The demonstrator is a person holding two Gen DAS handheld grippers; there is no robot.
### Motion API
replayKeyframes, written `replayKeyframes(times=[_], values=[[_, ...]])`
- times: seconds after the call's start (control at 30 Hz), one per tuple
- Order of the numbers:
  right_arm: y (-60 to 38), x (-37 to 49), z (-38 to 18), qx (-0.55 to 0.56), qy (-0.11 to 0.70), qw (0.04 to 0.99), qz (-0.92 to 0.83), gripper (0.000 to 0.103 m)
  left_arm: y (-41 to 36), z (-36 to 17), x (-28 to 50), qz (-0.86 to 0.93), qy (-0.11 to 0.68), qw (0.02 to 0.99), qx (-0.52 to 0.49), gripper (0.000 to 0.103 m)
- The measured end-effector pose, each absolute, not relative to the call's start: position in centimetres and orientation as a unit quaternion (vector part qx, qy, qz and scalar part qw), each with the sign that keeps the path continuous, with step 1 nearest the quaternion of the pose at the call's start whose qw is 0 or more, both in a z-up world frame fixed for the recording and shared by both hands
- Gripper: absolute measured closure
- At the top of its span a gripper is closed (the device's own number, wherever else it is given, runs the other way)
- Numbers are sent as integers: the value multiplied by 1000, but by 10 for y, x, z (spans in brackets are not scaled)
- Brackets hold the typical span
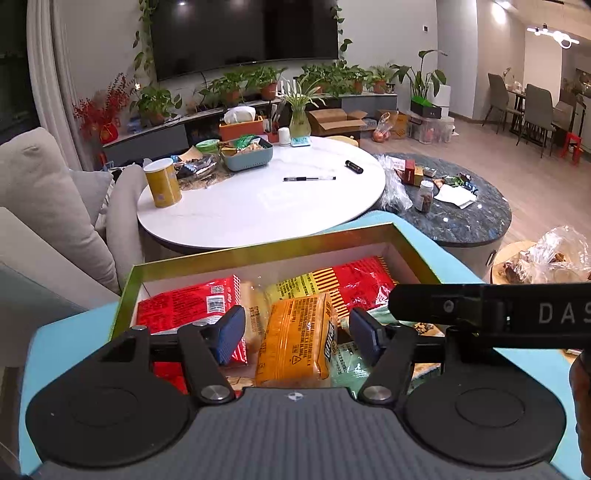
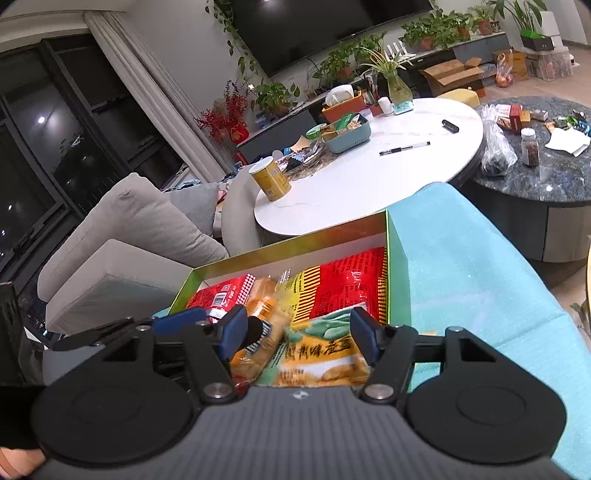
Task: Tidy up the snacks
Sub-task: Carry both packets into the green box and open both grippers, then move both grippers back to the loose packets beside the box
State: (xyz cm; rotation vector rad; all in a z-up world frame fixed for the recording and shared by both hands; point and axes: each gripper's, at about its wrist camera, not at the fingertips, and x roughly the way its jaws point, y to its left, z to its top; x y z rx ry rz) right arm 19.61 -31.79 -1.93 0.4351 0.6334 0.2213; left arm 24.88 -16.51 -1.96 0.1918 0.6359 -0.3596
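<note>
Both grippers, left [image 1: 297, 334] and right [image 2: 299, 334], hover wide open and empty over the box [image 1: 258, 249] (at 6 o'clock), where snacks like the orange pack [image 1: 295, 339] lie flat, packed to fit.

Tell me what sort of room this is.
Most likely a home living room: a wall-mounted television above a low cabinet lined with potted plants, a grey sofa, and a round white coffee table.
</note>
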Motion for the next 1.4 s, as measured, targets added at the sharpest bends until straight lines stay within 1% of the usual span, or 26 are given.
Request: replayKeyframes(times=[0.27, 0.5, 0.8, 1.07, 1.2, 1.4], values=[[-313, 175, -6, 202, 299, 926, 114, 36, -149, -3, 224, -170, 297, 936, 85, 40], [-308, 144, 9, 198, 293, 926, 134, 36, -128, 10, 179, -177, 283, 939, 84, 37], [-291, 95, 20, 150, 287, 934, 154, 36, -100, 3, 116, -182, 284, 937, 94, 34], [-277, 52, 1, 91, 306, 936, 146, 36, -80, -18, 77, -180, 307, 932, 75, 33], [-274, 28, -16, 58, 324, 933, 145, 36, -73, -26, 67, -171, 310, 933, 69, 32], [-271, -2, -48, 44, 359, 923, 134, 36, -68, -35, 56, -165, 316, 932, 61, 32]])
